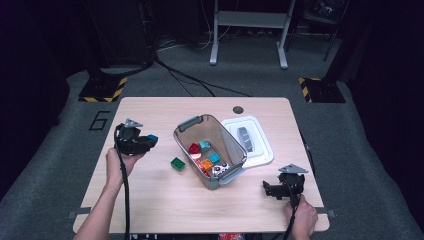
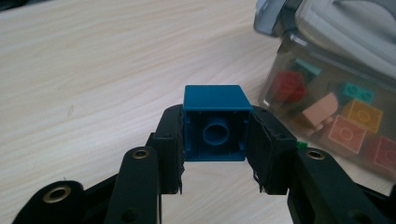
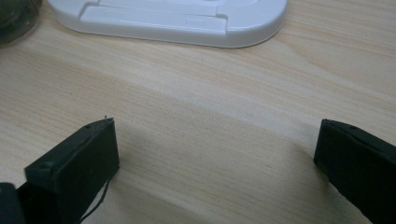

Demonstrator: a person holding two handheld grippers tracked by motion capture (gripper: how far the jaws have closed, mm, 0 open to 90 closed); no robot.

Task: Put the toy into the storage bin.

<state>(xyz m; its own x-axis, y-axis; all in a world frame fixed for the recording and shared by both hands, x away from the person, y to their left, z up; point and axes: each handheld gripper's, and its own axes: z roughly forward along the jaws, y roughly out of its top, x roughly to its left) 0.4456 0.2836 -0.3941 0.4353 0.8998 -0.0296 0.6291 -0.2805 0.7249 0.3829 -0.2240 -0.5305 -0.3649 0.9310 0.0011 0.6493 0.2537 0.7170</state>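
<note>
Blue brick (image 2: 214,122) is clamped between the pads of the left gripper (image 1: 148,142), held above the table (image 1: 150,205) left of the clear bin (image 1: 210,150). Bin already holds several bricks (maybe seven, the pile is blurry). Green brick (image 1: 177,163) is left on the table. Bin lid (image 1: 248,141) lies off. Right gripper (image 1: 270,189) rests wide open, empty.

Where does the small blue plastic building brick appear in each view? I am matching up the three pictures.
High view: the blue brick sits at the tip of the left gripper, left of the clear plastic bin.
Left gripper view: picture centre, clamped between the two black jaws, hollow underside facing the camera.
Right gripper view: not in this picture.
Shared landmark: the clear plastic bin of coloured bricks.
</note>
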